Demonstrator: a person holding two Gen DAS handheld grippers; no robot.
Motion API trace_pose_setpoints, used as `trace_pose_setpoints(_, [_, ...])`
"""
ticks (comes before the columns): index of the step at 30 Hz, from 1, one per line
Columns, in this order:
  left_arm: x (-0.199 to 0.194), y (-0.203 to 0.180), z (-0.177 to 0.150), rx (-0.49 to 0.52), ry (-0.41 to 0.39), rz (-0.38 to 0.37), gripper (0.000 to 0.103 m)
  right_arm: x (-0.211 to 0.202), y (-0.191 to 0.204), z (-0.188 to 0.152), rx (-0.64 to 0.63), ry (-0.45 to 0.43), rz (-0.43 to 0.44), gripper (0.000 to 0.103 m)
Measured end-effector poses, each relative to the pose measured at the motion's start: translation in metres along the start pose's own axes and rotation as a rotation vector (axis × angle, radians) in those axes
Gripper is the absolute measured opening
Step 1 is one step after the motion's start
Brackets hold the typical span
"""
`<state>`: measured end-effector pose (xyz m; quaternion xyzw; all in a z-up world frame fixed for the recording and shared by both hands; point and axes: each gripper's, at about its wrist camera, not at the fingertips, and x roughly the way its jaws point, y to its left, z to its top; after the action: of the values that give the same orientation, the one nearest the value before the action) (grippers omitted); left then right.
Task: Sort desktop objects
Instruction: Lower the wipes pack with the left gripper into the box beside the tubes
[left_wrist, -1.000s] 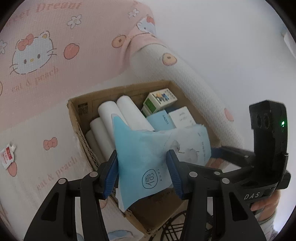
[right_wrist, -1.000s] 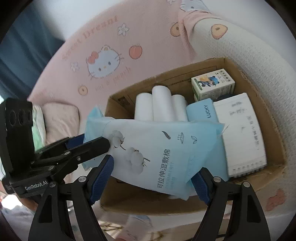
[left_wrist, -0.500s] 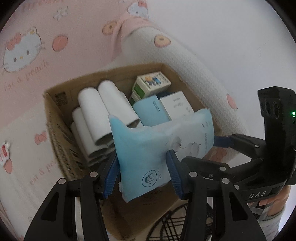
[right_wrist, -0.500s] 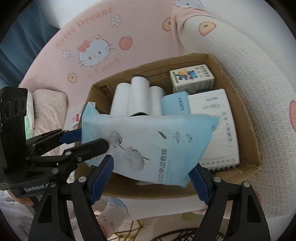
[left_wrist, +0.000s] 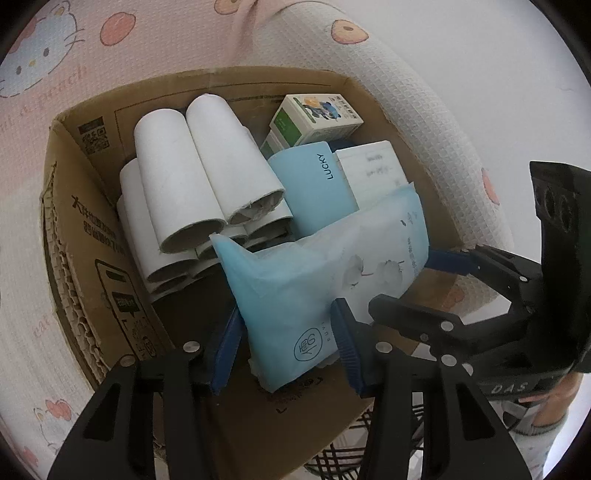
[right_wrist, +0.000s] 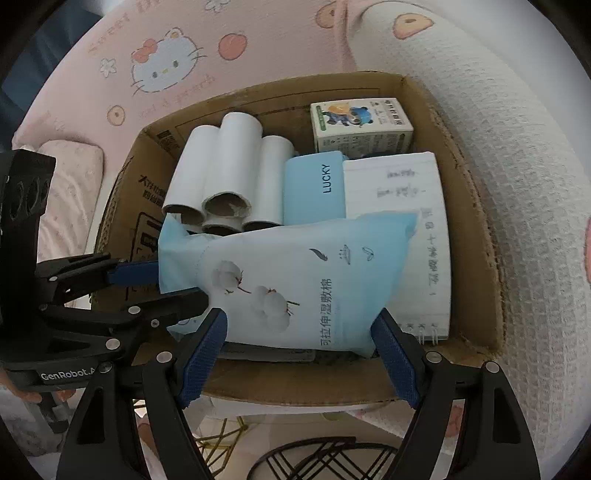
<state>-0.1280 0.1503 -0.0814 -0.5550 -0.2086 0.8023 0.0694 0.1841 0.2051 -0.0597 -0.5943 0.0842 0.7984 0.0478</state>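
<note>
we have brought the wipes pack (right_wrist: 295, 288), clamped in both the left gripper (left_wrist: 286, 341) and right gripper (right_wrist: 299, 339), lower over the cardboard box (right_wrist: 476, 236), so release comes next.

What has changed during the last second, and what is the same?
The soft blue-and-white cotton pad packet, gripped at both ends by the left gripper and right gripper, has come lower and closer over the brown cardboard box. Both grips and the box contents are unchanged.

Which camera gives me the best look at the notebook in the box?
The right wrist view: the notebook lies nearly whole beside the blue case, spiral edge visible. In the left wrist view the cotton pad pack hides most of it, leaving one corner.
</note>
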Motion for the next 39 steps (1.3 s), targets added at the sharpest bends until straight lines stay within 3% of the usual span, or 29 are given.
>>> trace_pose_setpoints(5, [0.007,-0.006,-0.001,0.06,0.014,0.048,0.053,-0.003,-0.004,-0.001,0.005,0.018,-0.005,0.079])
trace_pose_setpoints(10, [0.011,-0.006,-0.001,0.062,0.005,0.06,0.054,-0.02,-0.015,-0.002,0.065,-0.03,-0.016,0.078])
trace_pose_setpoints(15, [0.006,-0.01,-0.006,0.086,-0.017,0.082,0.054,-0.009,-0.023,-0.001,0.068,-0.017,-0.127,0.052])
trace_pose_setpoints(17, [0.003,-0.015,-0.012,0.133,-0.028,0.11,0.055,-0.004,-0.021,-0.002,0.05,-0.014,-0.107,0.045])
trace_pose_setpoints(21, [-0.006,-0.027,-0.028,0.271,-0.03,0.134,0.058,-0.004,-0.011,0.0,-0.007,-0.034,-0.153,0.045])
trace_pose_setpoints(26, [-0.035,-0.034,-0.033,0.386,-0.119,0.085,0.06,0.002,0.003,0.001,-0.083,-0.034,-0.206,0.045])
trace_pose_setpoints(29, [-0.04,-0.041,-0.026,0.416,-0.196,0.015,0.06,0.002,0.004,0.002,-0.091,-0.035,-0.215,0.045])
trace_pose_setpoints(34, [-0.033,-0.063,-0.014,0.606,-0.295,-0.013,0.06,0.001,0.001,0.005,-0.094,-0.022,-0.214,0.044])
trace_pose_setpoints(39, [-0.023,-0.059,0.001,0.622,-0.259,-0.064,0.058,0.001,-0.006,0.006,-0.064,-0.02,-0.186,0.044])
